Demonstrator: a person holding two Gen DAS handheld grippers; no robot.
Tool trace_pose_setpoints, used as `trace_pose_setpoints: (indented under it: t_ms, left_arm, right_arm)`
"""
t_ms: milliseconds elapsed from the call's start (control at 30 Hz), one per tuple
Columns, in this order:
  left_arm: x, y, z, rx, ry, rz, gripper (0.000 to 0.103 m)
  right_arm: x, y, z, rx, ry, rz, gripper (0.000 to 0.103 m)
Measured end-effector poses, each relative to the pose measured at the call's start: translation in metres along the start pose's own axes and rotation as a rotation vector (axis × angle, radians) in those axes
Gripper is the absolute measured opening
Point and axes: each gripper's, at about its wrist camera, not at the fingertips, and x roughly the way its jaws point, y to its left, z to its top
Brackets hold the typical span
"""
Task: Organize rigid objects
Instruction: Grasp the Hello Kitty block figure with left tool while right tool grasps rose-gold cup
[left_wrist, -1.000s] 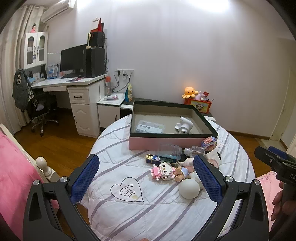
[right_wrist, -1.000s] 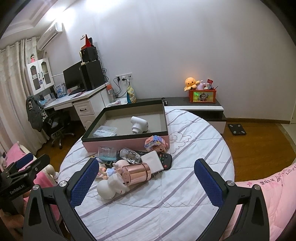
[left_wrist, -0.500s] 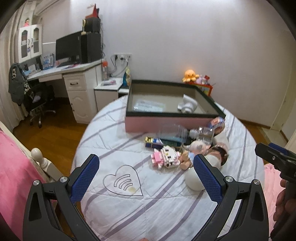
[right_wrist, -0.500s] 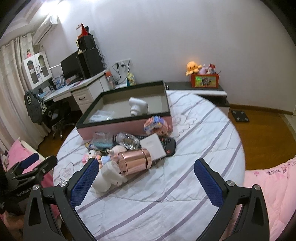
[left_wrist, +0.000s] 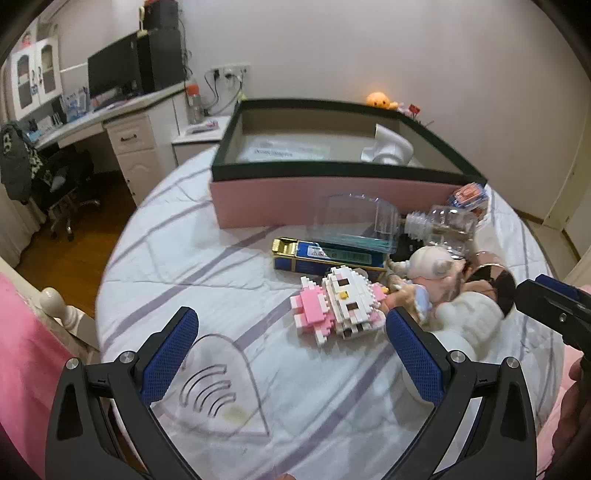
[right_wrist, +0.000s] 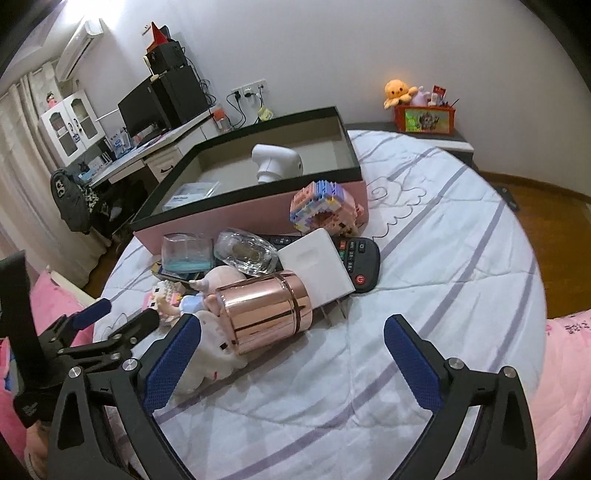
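Here, two hand-held grippers hover over a round bed with a striped quilt (right_wrist: 424, 258), and both are empty. The left gripper (left_wrist: 291, 347) has its jaws spread wide above bare quilt, with a pink-and-white brick toy (left_wrist: 340, 302) just beyond them. The right gripper (right_wrist: 291, 350) is also released, though its jaws have just been closing a little with nothing between them; a rose-gold cup (right_wrist: 264, 312) lies on its side just beyond its left finger. The clutter sits in a heap near the bed's middle: the cup, a white charger (right_wrist: 319, 264), a remote (right_wrist: 360, 258), a clear bottle (right_wrist: 245, 254) and small figures. A pink box (right_wrist: 258, 214) stands just behind the heap and already holds a white device (right_wrist: 275, 162). This looks like the approach to a first pick. Next, one gripper likely needs to come down around a piece at the heap's edge.
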Motion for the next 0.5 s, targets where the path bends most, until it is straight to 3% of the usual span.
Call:
trace_pose_setpoints:
  t_ms: [200, 300, 400, 467, 500]
  left_arm:
    - [0.019, -0.003, 0.006, -0.002, 0.031, -0.005, 0.103]
    - [0.022, -0.002, 0.007, -0.001, 0.037, -0.021, 0.101]
    - [0.021, -0.002, 0.007, 0.004, 0.041, -0.079, 0.083]
    - [0.019, -0.004, 0.006, 0.012, 0.041, -0.105, 0.069]
    - [0.018, -0.005, 0.006, 0.014, 0.039, -0.106, 0.067]
  right_arm:
    - [0.021, 0.001, 0.004, -0.004, 0.038, 0.036, 0.090]
    - [0.029, 0.004, 0.005, -0.007, 0.053, 0.064, 0.081]
    - [0.028, 0.007, 0.006, -0.029, 0.052, 0.058, 0.078]
    - [0.028, 0.010, 0.006, -0.040, 0.068, 0.087, 0.063]
    - [0.027, 0.013, 0.005, -0.054, 0.069, 0.086, 0.063]
